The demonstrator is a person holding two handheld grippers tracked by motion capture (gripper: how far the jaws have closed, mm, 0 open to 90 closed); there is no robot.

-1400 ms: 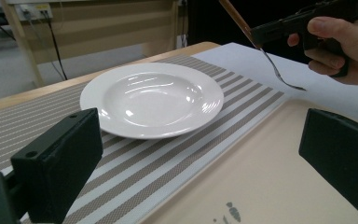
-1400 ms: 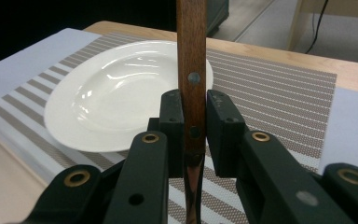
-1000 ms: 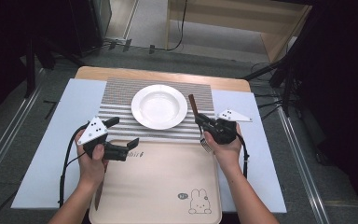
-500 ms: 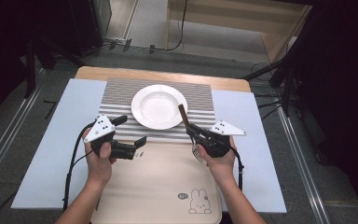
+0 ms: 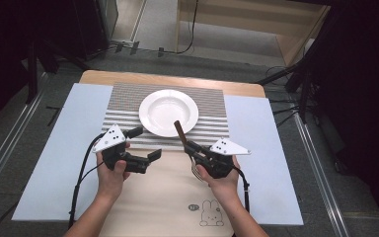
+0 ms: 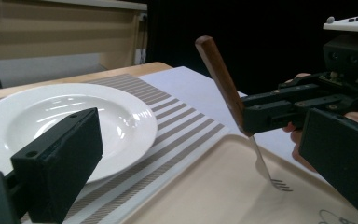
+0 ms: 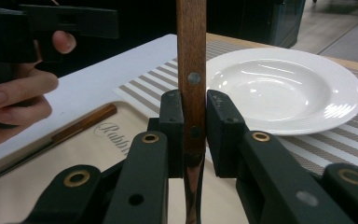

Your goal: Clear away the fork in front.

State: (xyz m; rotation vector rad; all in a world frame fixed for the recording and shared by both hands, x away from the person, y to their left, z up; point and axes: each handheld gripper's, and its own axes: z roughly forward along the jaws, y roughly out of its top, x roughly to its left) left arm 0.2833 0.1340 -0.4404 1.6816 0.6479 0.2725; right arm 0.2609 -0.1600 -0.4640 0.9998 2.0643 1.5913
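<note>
In the right gripper view the fork (image 7: 191, 84) runs out of the frame at the top, its handle's end cut off, and its metal neck drops behind the right tool (image 7: 192, 135), so the tines are hidden. At the left of that view a knife (image 7: 81, 122) lies on the tray (image 7: 42, 186); its blade is blurred. In the high view the tray's small print beside the rabbit drawing is unreadable.

Wooden table (image 5: 128, 77) under pale sheets (image 5: 64, 143)
</note>
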